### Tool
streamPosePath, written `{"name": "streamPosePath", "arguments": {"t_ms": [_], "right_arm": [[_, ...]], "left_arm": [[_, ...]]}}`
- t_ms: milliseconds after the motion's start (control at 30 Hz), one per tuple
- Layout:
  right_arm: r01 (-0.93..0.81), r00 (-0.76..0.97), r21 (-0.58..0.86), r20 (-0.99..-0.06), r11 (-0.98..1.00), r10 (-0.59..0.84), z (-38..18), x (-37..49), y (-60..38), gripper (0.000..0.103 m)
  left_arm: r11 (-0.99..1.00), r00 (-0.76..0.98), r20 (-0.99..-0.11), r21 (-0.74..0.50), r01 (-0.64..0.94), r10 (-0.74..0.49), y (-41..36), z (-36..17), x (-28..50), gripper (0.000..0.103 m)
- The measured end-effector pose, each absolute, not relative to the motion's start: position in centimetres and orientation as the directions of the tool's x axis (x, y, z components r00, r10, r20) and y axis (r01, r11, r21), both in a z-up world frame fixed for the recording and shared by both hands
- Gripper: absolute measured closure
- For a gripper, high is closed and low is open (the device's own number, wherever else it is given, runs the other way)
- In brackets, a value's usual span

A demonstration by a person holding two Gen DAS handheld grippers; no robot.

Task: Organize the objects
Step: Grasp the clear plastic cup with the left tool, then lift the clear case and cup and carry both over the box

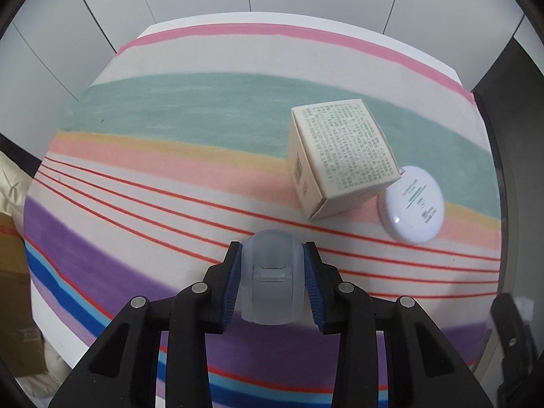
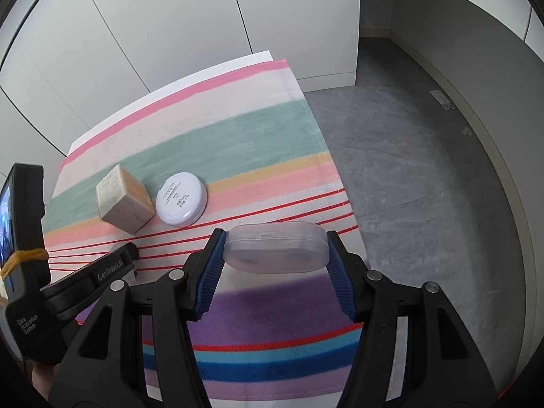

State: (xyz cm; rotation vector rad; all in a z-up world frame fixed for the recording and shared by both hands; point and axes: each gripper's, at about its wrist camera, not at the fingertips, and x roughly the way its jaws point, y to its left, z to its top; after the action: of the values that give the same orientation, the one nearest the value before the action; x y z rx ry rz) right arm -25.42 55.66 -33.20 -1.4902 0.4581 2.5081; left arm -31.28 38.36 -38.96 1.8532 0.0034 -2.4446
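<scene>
The blue fingers (image 1: 311,282) of the left gripper (image 1: 271,255) are pressed on both narrow sides of a cloudy plastic case (image 1: 271,277), so it is pinched tight. In the right wrist view, the right gripper (image 2: 276,238) squeezes the long ends of what looks like the same case (image 2: 277,250) (I cannot be sure it is the same one). The case sits low over the striped cloth (image 1: 170,176), near the front; I cannot tell if it touches.

I think the step now is carrying the case to its place. Next, it likely needs to go beside the other two things, and one gripper may have to let go first.

Count: one cream box (image 1: 336,156), one round white compact (image 1: 413,205) touching the box, and one case that I can tell.
</scene>
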Motion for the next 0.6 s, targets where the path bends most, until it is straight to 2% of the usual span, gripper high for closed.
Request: {"name": "streamPosePath", "arguments": {"t_ms": [333, 600], "right_arm": [[-0.296, -0.490, 0.158, -0.872, -0.942, 0.008, -31.3, -25.5, 55.2, 0.043], [-0.232, -0.519, 0.112, -0.855, -0.966, 0.025, -25.8, -26.2, 52.8, 0.043]], "left_arm": [[-0.994, -0.340, -0.937, 0.099, -0.055, -0.074, 36.0, -34.8, -31.6, 0.067], [-0.962, -0.421, -0.904, 0.182, -0.205, -0.081, 35.4, -27.4, -31.7, 0.067]]}}
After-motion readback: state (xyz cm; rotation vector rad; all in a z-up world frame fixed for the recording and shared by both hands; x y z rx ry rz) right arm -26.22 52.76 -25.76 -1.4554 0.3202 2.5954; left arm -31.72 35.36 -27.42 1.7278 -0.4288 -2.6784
